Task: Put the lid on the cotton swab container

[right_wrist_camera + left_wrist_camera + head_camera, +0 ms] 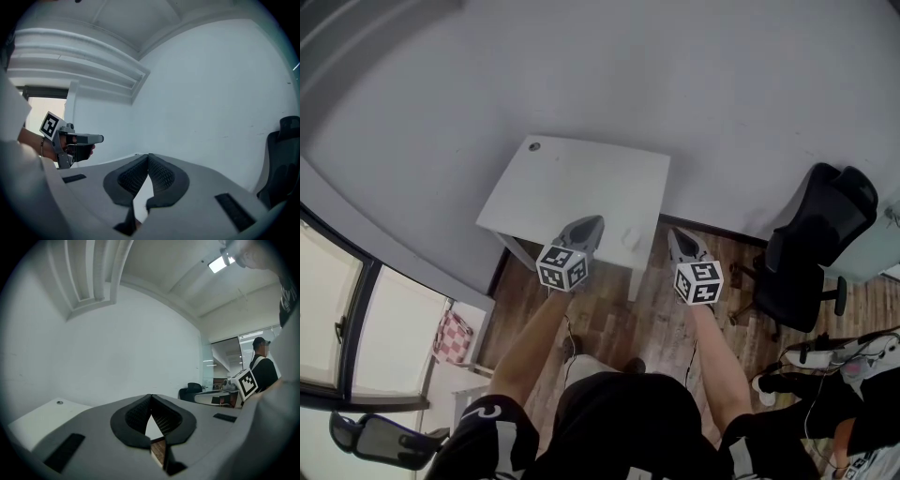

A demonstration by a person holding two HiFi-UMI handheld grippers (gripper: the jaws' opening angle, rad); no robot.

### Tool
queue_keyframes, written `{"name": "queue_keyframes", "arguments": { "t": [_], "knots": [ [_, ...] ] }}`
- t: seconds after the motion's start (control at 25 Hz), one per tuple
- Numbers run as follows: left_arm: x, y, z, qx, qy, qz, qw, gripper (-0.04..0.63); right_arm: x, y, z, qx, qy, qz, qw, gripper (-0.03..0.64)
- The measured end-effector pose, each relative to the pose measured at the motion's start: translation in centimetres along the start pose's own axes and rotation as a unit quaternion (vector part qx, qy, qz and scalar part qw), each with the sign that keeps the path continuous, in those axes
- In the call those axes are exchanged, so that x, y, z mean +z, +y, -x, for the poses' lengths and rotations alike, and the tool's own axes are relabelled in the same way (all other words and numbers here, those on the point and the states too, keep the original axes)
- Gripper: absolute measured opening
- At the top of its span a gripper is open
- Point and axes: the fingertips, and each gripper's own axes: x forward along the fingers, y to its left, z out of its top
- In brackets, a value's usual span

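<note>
A small white thing (629, 236) lies near the front right edge of the white table (572, 183); it is too small to tell whether it is the container or the lid. My left gripper (594, 222) hovers over the table's front edge, just left of that thing. Its jaws are shut with nothing between them (151, 397). My right gripper (673, 232) is held off the table's right front corner, above the floor. It is also shut and empty (149, 155). Both point up toward the wall, so neither gripper view shows the small thing.
A black office chair (811, 248) stands to the right on the wooden floor. Cables and gear (844, 356) lie at the lower right. A window and a checked cloth (450, 336) are at the left. A person (262, 366) stands far back in the room.
</note>
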Motion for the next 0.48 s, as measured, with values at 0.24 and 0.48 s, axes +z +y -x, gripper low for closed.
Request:
{"name": "queue_keyframes", "arguments": {
  "t": [0.24,0.48],
  "knots": [
    [0.8,0.8,0.7,0.007,-0.008,0.001,0.9999,0.025,0.7,0.5,-0.2,0.003,-0.003,0.006,1.000,0.011],
    [0.8,1.0,1.1,0.006,-0.009,0.002,0.9999,0.025,0.8,0.9,-0.4,0.004,-0.004,0.006,1.000,0.011]
  ]
}}
